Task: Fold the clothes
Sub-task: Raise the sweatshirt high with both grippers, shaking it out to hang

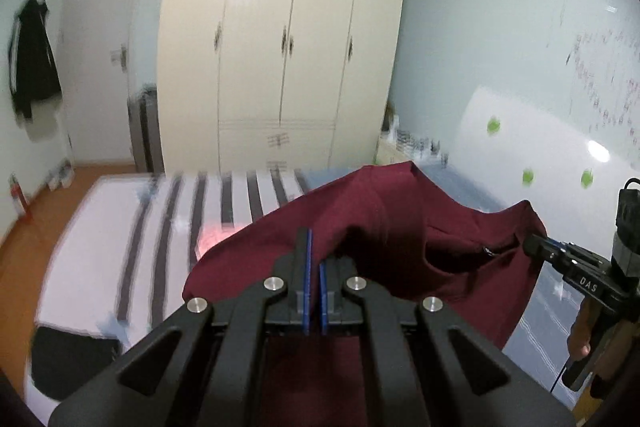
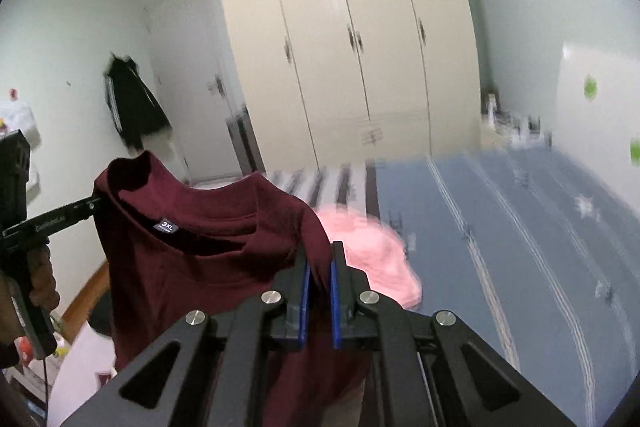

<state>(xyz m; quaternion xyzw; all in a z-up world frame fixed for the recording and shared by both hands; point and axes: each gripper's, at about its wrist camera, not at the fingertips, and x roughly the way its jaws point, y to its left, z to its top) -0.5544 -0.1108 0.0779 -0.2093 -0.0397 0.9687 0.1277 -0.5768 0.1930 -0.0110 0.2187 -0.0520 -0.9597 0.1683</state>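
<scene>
My left gripper point(image 1: 315, 259) and right gripper point(image 2: 320, 267) each have their blue pads pinched onto the maroon shirt point(image 2: 208, 259), lifting it clear of the bed point(image 2: 500, 227). In the left view the other tool bites the cloth at three o'clock; in the right view, at nine. So the shoulder line runs side to side between them, body hanging toward six, neither nearer. A pink garment point(image 2: 372, 251) lies below, the 3XL label point(image 2: 165, 226) facing me.

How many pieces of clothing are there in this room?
4 visible. A maroon shirt held up between the left gripper and right gripper; a pink garment on the bed; a black jacket hanging on the wall; a dark item at the bed's near corner. More may be hidden.
</scene>
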